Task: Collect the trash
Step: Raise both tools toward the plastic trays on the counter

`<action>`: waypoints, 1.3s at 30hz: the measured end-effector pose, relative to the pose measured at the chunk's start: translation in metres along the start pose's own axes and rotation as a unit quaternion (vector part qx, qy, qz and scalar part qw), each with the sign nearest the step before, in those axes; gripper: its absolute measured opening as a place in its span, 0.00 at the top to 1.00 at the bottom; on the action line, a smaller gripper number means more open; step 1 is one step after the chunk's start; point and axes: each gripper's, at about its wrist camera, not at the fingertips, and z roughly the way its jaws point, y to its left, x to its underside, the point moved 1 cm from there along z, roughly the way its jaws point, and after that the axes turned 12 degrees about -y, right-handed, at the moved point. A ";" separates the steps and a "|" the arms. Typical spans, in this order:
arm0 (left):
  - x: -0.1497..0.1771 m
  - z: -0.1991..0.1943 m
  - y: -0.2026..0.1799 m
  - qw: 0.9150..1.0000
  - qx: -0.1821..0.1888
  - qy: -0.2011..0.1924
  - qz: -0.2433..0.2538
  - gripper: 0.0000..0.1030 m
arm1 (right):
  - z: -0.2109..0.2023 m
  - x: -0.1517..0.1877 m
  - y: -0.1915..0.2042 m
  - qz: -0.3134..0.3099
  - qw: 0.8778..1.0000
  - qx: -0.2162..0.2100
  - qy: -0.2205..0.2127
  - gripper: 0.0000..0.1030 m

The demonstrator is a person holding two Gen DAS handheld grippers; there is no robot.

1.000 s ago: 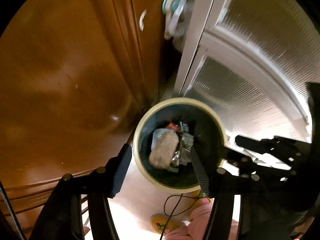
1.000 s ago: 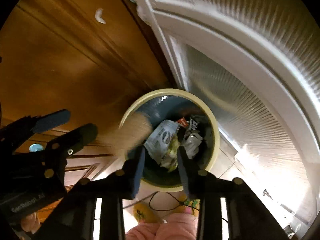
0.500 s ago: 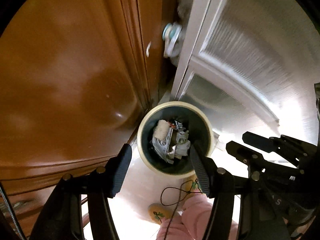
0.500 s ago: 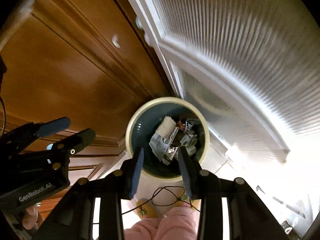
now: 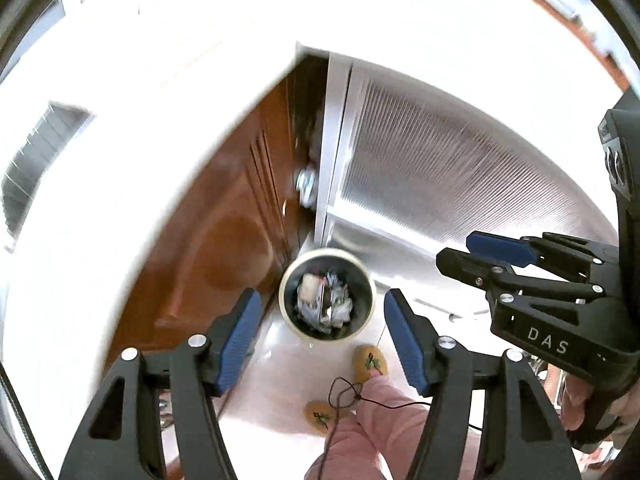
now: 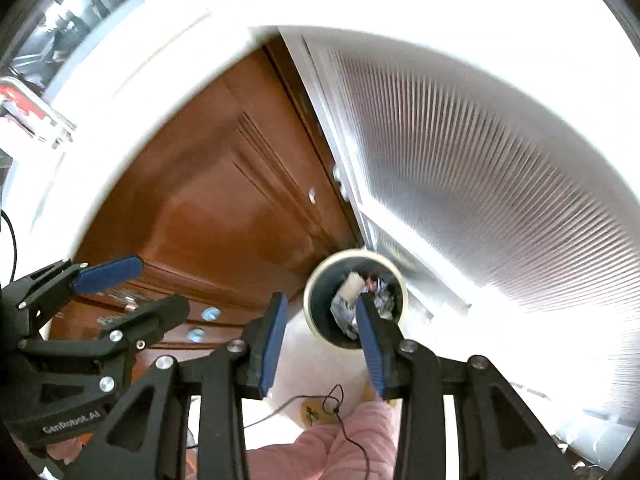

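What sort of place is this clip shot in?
Most likely a home, perhaps by a kitchen or utility corner. A small round bin of crumpled trash stands on a pale floor between a wooden cabinet and a ribbed-glass door, and the person wears yellow slippers.

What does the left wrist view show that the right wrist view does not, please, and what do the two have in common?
Only the left wrist view shows both yellow slippers in full, and the right claw seen from the side, with nothing between its fingers.

Only the right wrist view shows the round drawer knobs on the wooden cabinet, a red-and-white item at the upper left, and the left claw from the side, its jaws opening and empty.

Both show the trash bin with crumpled waste inside, the ribbed white door, the wooden cabinet, and pink trousers.
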 end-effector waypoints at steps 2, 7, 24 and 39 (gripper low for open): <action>-0.014 -0.027 0.000 1.000 0.000 -0.024 0.009 0.36 | -0.026 -0.014 0.010 -0.007 1.000 0.001 -0.021 0.65; -0.046 -0.081 0.007 0.997 -0.005 -0.078 0.027 0.34 | -0.087 -0.045 0.032 -0.019 0.997 0.009 -0.070 0.60; -0.168 -0.168 0.065 0.991 -0.017 -0.130 0.005 0.33 | -0.182 -0.152 0.050 0.001 0.991 0.027 -0.132 0.58; -0.292 -0.081 0.122 0.991 -0.078 -0.105 -0.024 0.33 | -0.113 -0.310 -0.018 -0.018 0.990 0.056 -0.130 0.55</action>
